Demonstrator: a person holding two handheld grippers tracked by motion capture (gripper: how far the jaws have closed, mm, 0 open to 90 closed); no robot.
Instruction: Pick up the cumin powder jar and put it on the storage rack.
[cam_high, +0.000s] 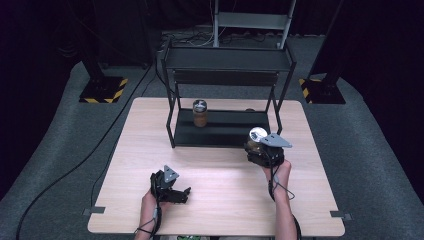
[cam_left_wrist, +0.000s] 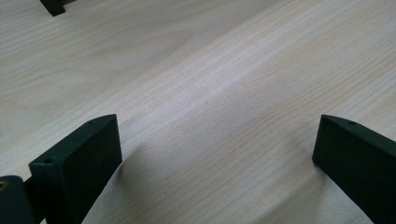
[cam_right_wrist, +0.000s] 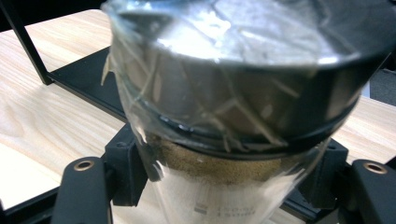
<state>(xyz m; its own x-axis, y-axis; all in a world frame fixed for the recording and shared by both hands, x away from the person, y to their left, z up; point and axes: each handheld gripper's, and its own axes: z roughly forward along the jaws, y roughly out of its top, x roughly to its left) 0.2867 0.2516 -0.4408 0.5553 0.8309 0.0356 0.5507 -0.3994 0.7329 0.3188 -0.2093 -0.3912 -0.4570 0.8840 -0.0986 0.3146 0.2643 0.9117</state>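
A glass jar of brown powder with a foil-wrapped lid (cam_right_wrist: 233, 74) is clamped between the jaws of my right gripper (cam_right_wrist: 229, 168). In the high view that jar (cam_high: 257, 136) is held just in front of the black shelf rack's lower deck (cam_high: 230, 131), with the right gripper (cam_high: 261, 150) around its body. A second, similar jar (cam_high: 200, 113) stands upright on the left part of the lower deck. My left gripper (cam_high: 184, 194) rests low over the table near the front edge, its jaws (cam_left_wrist: 210, 154) wide apart with bare wood between them.
The black two-tier rack (cam_high: 227, 59) stands at the back middle of the wooden table (cam_high: 220, 200). Its corner posts and upper shelf overhang the lower deck. Grey carpet, cables and black stands with yellow-striped bases surround the table.
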